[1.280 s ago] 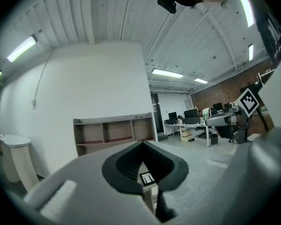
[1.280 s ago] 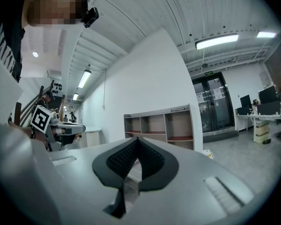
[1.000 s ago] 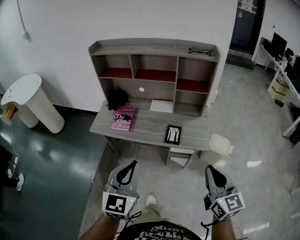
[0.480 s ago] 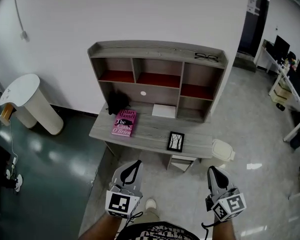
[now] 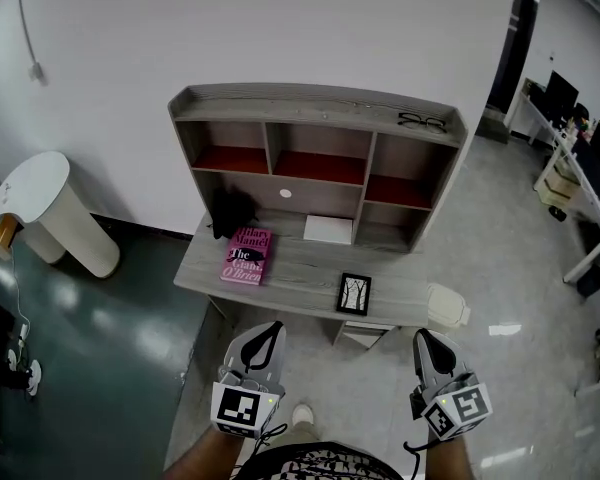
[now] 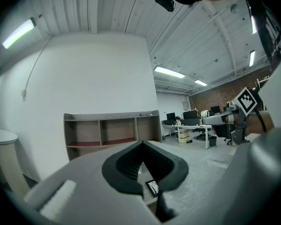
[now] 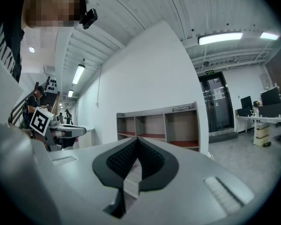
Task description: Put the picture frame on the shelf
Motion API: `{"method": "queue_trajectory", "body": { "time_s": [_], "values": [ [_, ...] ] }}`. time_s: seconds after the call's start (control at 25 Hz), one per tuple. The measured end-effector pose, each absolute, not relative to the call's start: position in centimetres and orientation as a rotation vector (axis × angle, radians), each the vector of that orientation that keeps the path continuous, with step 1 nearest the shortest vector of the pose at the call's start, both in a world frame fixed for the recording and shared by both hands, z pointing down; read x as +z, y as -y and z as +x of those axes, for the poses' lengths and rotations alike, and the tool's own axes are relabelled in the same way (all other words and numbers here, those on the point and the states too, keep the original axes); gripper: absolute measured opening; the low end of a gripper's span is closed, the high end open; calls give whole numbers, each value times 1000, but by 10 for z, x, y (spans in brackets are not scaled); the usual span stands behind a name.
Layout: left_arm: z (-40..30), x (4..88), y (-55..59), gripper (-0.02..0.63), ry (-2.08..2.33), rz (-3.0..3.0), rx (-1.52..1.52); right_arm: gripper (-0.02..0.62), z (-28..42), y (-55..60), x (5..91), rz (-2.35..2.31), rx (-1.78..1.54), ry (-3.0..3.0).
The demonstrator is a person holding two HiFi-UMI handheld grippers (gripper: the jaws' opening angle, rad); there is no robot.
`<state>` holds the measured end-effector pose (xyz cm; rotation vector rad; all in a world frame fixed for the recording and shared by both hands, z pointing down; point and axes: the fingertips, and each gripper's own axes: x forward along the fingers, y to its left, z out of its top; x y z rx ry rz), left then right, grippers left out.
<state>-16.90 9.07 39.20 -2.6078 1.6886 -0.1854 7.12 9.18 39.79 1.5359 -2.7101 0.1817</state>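
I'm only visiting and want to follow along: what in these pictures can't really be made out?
- The picture frame: in the head view it is too small to tell its image; in the left gripper view it is partly behind the left tongs.
- The dark thing behind the pink book: head view, in shadow, shape unclear.
- The space under the desk: head view, covered by the desktop.

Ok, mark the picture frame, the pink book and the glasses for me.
picture frame (image 5: 353,294), head view, middle of its picture.
pink book (image 5: 247,256), head view, middle of its cover.
glasses (image 5: 421,122), head view, bridge between the lenses.
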Motion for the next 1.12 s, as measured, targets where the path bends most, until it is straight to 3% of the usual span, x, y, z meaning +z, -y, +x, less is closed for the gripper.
{"method": "queue_trajectory", "body": {
  "time_s": [1.12],
  "values": [
    [-193, 413, -23, 2, -1580, -2750, -124, 28, 34, -47, 386, 1582, 151, 2616]
  ]
}}
